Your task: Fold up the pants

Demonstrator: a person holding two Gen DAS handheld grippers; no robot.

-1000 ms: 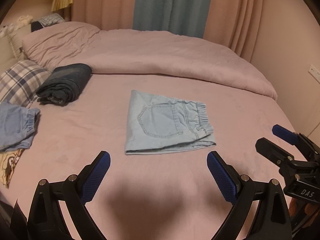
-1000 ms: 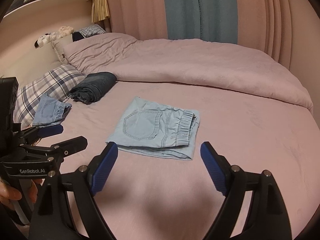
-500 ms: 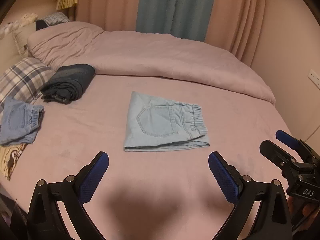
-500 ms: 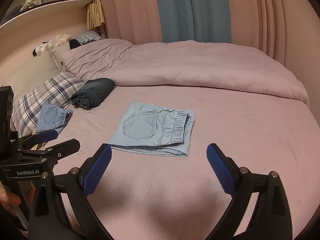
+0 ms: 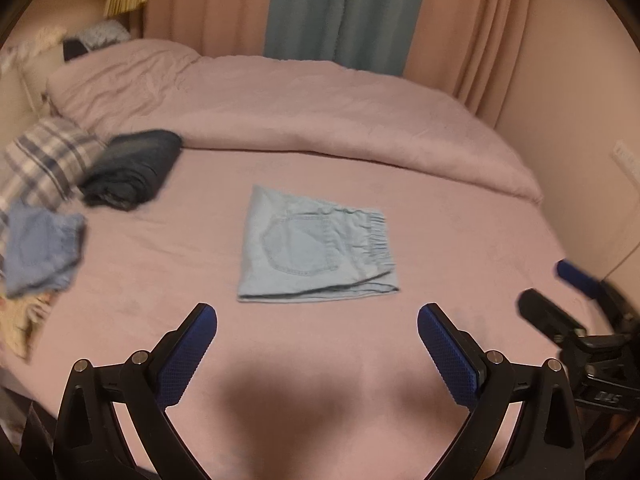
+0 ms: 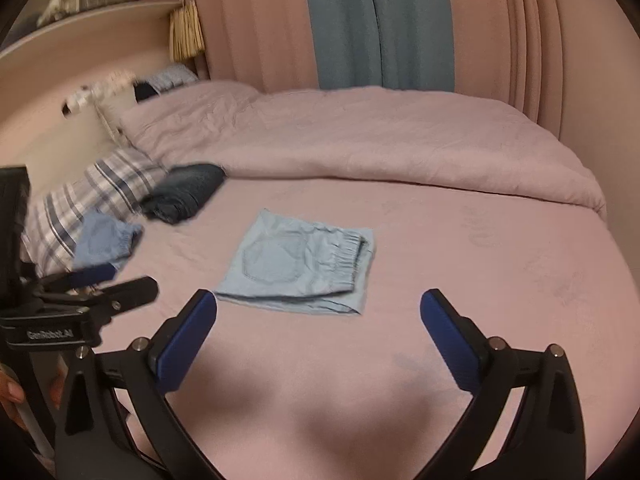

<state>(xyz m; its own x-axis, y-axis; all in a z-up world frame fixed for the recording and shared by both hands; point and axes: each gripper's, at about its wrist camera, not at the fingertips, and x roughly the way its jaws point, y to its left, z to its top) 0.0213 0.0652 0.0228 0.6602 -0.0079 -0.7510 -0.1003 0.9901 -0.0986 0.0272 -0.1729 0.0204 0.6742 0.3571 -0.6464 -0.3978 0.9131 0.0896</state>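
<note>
Light blue denim pants [image 5: 316, 246] lie folded into a flat rectangle in the middle of the pink bed, pocket up, elastic waistband to the right; they also show in the right wrist view [image 6: 300, 266]. My left gripper [image 5: 316, 320] is open and empty, held back from the pants' near edge. My right gripper [image 6: 318, 306] is open and empty, also short of the pants. Each gripper shows at the side of the other's view: the right one [image 5: 560, 300] and the left one [image 6: 108, 284].
A rolled dark blue garment [image 5: 132, 168] and a folded blue denim piece [image 5: 40, 250] lie at the left by a plaid pillow [image 5: 44, 156]. A pink duvet [image 5: 320, 112] is bunched along the far side. Curtains hang behind.
Both grippers have drawn back and up from the folded pants, which now look smaller and farther. Both stay open. The pants have not moved.
</note>
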